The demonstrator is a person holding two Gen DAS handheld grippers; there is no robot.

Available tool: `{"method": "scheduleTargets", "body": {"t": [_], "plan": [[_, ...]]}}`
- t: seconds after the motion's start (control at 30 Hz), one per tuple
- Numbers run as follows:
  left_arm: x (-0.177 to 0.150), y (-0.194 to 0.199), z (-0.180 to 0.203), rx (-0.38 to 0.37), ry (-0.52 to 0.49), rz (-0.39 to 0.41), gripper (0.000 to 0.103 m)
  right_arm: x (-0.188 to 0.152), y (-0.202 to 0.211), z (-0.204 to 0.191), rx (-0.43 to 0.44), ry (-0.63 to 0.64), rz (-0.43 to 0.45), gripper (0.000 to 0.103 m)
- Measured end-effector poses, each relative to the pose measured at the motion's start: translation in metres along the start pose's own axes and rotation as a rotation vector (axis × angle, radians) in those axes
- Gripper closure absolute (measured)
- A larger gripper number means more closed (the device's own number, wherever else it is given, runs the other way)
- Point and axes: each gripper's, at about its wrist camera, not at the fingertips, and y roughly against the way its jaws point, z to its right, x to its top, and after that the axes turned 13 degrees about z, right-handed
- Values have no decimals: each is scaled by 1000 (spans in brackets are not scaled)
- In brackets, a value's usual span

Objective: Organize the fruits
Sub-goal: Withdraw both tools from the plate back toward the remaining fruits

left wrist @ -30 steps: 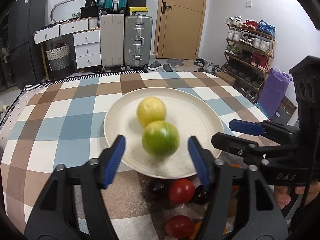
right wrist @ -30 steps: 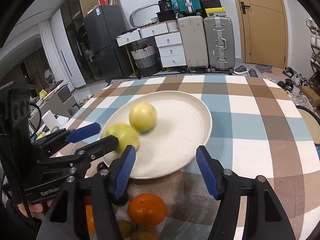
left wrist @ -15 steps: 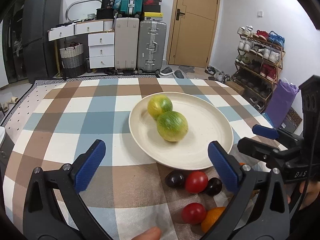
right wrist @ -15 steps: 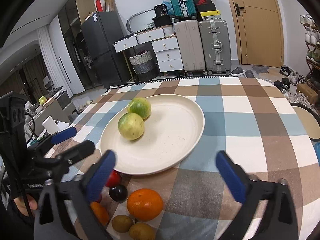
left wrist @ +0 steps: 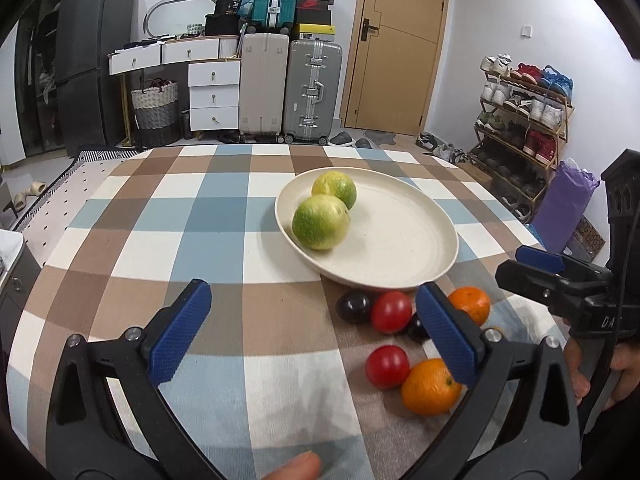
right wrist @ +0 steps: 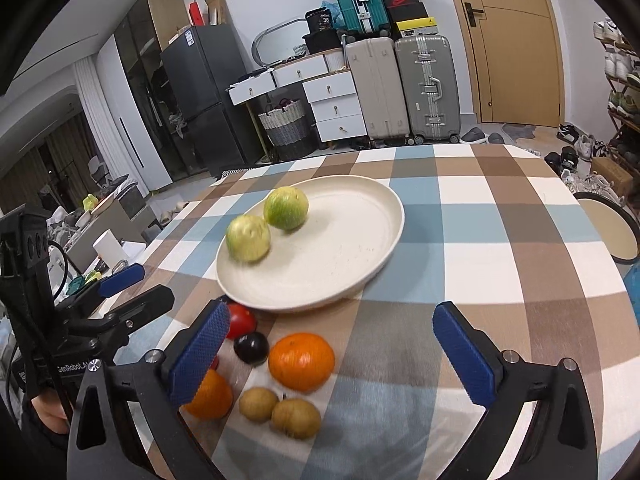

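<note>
A cream plate sits on the checked tablecloth and holds two green-yellow round fruits, which touch each other. In front of it lie loose fruits: two red tomatoes, dark plums, two oranges and two small brown fruits. My left gripper is open wide over bare cloth, left of the loose pile. My right gripper is open wide above the plate's near rim, with nothing between its pads.
A dark-rimmed round tray shows past the table's right edge. A white cup stands on a low unit beyond the left edge. A person's hand holds the right gripper, and a fingertip shows at the bottom.
The left gripper's jaws opened and left a green fruit on the plate beside the other. Both grippers opened wide and drew back toward the near table edge, the left one also shifting left.
</note>
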Motion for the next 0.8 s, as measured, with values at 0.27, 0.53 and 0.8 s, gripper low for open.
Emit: {"method": "scheduleTargets", "body": {"t": [0.27,0.53,0.8], "plan": [[-13,30,2,-12,16,-9,1,-9,28,8,49,-48,-5,0],[-20,53,20,-4,-21,-13,1,-11,48,-8,44,36,-8,0],[-22,58,28,-30,3,-37,1,-16,49,-6,90,60,-1,0]]}}
